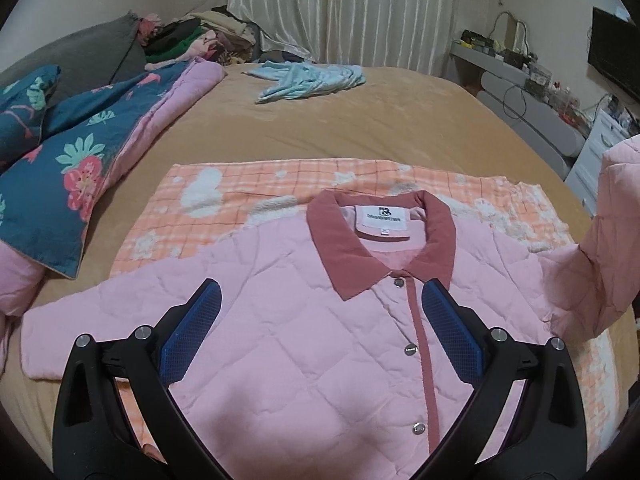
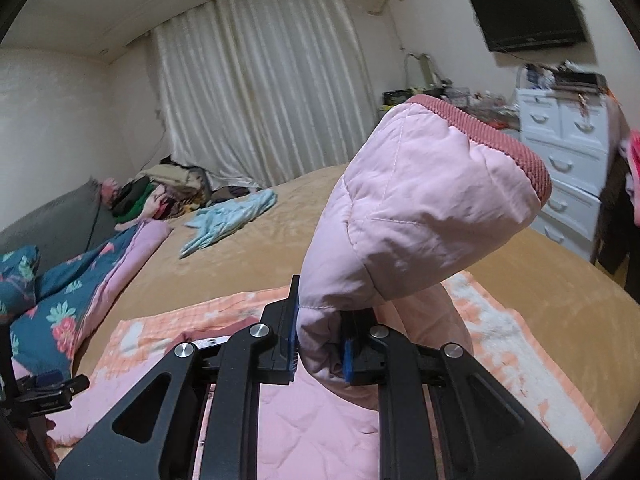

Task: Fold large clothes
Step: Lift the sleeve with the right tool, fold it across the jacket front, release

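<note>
Item: 1 pink quilted jacket point(image 1: 320, 340) with a dusty-rose collar point(image 1: 380, 248) and snap-button placket, laid front-up and buttoned on an orange checked blanket point(image 1: 240, 200) spread over the near part of a tan bed point(image 1: 320, 120); the flat layout on a clear patch looks meant to give a square base for folding. Left gripper point(image 1: 320, 332): released, its 2 blue pads spread wide above the jacket's chest, grasping nothing and apparently waiting its turn. Right gripper point(image 2: 320, 340): clenched on the jacket's sleeve point(image 2: 420, 208) a little below the ribbed cuff point(image 2: 500, 148), with the cuff end standing above the jaws and the rest trailing down to the jacket body; in the left wrist view the same sleeve rises at the right edge. Judged step: carrying the sleeve in across the front, first fold of several, body not yet folded. Also present: floral quilt point(image 1: 68, 168) bunched at the left, light blue garment point(image 1: 312, 80) lying far up the bed, heap of clothes at the far left, white curtain point(image 1: 360, 12), white drawer unit point(image 2: 568, 152) and wall television point(image 2: 528, 4) at the right.
</note>
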Available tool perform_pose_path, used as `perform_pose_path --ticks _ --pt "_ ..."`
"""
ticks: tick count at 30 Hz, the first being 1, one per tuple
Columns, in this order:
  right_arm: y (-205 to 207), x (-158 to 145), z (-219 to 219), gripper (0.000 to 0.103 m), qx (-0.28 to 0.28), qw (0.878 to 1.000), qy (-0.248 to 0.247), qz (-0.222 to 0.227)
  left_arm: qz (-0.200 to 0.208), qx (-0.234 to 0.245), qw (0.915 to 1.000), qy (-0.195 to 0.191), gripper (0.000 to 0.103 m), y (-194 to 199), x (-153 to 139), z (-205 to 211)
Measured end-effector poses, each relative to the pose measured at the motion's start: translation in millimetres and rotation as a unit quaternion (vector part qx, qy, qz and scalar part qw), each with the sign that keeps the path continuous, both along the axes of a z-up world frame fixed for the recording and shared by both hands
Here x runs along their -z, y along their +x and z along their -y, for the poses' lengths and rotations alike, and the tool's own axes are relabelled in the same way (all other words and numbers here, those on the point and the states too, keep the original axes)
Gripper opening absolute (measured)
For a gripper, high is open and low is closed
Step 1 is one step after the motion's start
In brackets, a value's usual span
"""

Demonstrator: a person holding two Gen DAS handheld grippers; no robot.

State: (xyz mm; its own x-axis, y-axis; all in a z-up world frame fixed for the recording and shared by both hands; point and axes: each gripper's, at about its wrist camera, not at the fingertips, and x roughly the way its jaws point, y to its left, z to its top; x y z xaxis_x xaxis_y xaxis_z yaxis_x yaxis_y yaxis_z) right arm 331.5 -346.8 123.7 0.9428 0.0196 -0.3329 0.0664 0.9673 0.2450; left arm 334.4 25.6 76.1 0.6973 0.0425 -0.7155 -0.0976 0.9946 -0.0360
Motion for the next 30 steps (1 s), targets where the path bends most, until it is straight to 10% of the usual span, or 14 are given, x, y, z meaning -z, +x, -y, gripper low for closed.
perform_pose_path --ticks 13,30 --pt "12 -1 -95 0.015 -0.101 0.993 -0.068 -0.003 -0.005 -0.031 0.9980 -0.054 0.094 -11 5 -54" --pt "41 96 -227 0.016 -0.193 0.965 -0.157 -0.085 0.002 -0.032 0.9856 -0.166 0.090 -18 34 -100"
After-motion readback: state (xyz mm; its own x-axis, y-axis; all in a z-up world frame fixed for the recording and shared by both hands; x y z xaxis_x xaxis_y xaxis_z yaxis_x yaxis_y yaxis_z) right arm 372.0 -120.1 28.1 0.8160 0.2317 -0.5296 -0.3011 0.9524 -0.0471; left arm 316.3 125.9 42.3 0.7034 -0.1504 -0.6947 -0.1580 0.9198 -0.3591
